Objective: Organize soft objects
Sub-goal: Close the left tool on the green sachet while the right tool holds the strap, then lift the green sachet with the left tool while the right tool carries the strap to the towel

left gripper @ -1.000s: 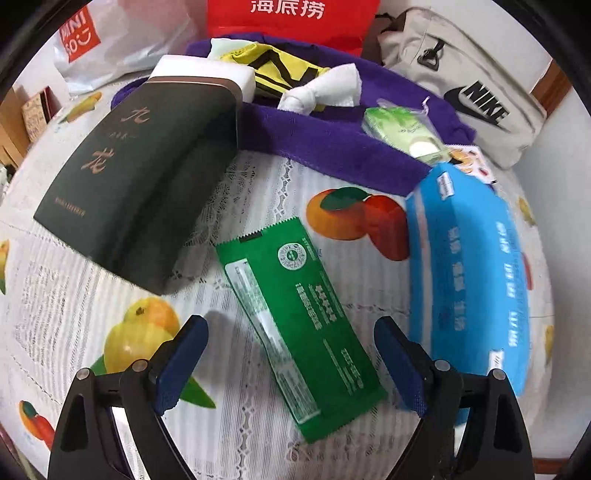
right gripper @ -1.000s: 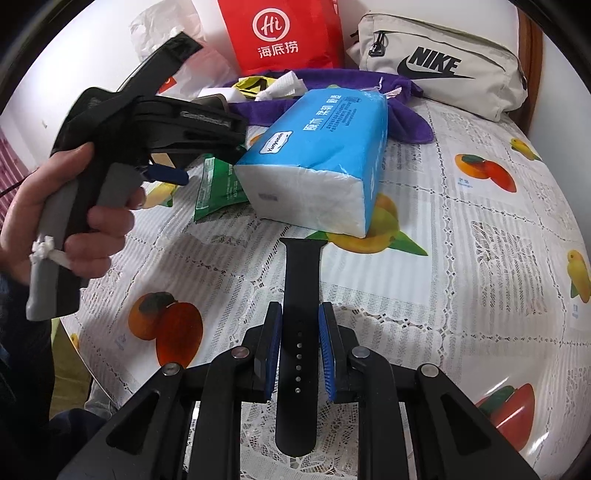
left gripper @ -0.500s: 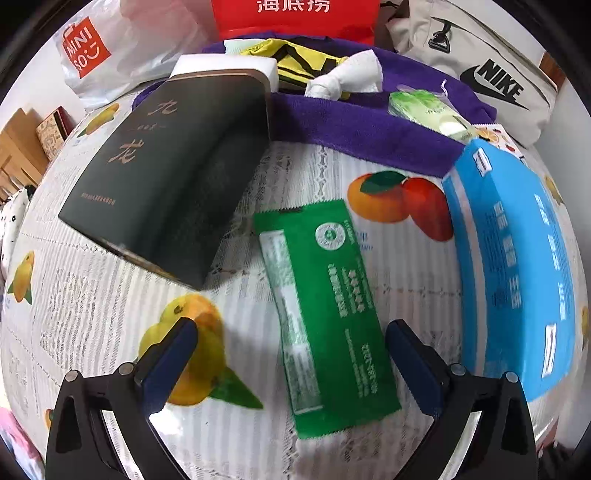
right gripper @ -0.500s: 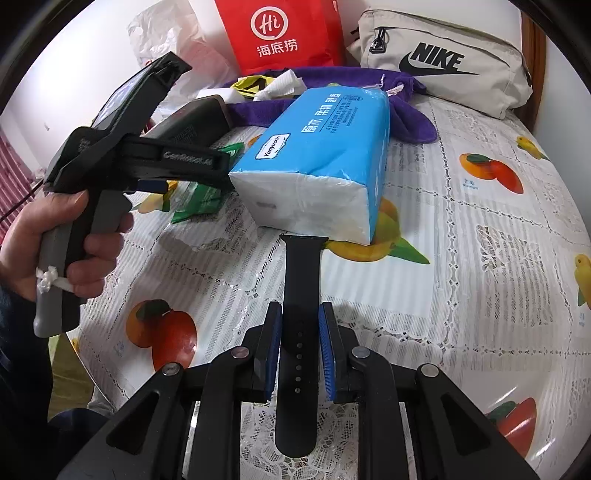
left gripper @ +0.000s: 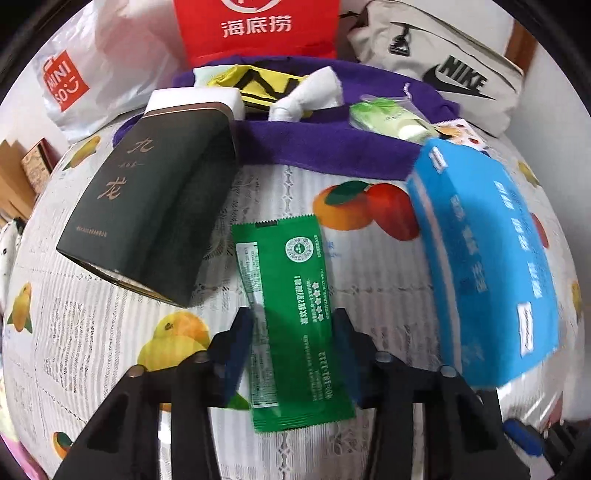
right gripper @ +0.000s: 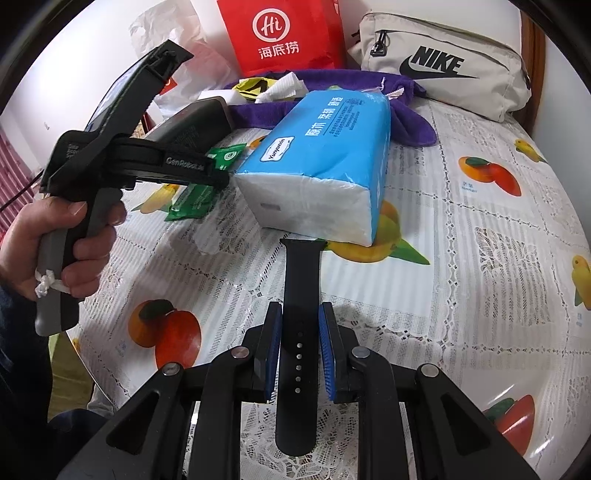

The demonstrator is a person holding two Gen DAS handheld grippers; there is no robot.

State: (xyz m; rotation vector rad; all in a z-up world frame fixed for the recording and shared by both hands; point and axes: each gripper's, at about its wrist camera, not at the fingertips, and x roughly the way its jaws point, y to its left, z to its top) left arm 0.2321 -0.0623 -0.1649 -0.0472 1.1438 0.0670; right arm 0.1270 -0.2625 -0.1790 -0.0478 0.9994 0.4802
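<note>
My left gripper point(left gripper: 293, 325) has closed onto a green sachet point(left gripper: 288, 295) that lies on the fruit-print tablecloth; its blue pads press the packet's two long edges. The right wrist view shows the sachet point(right gripper: 195, 192) under the left gripper point(right gripper: 218, 173). My right gripper point(right gripper: 298, 325) is shut on a black watch strap point(right gripper: 300, 295), held just above the cloth. A blue tissue pack point(left gripper: 487, 258) lies to the right of the sachet and ahead of the strap point(right gripper: 325, 162). A purple towel point(left gripper: 332, 144) at the back holds several soft items.
A dark green box point(left gripper: 159, 206) leans left of the sachet. Behind the towel stand a red paper bag point(left gripper: 255, 26), a white Miniso bag point(left gripper: 74, 81) and a beige Nike pouch point(right gripper: 443, 66). The table point(right gripper: 517, 332) drops off at the near left edge.
My left gripper moved forward over the green sachet and closed from wide open onto its sides. The right gripper has stayed put with the strap.
</note>
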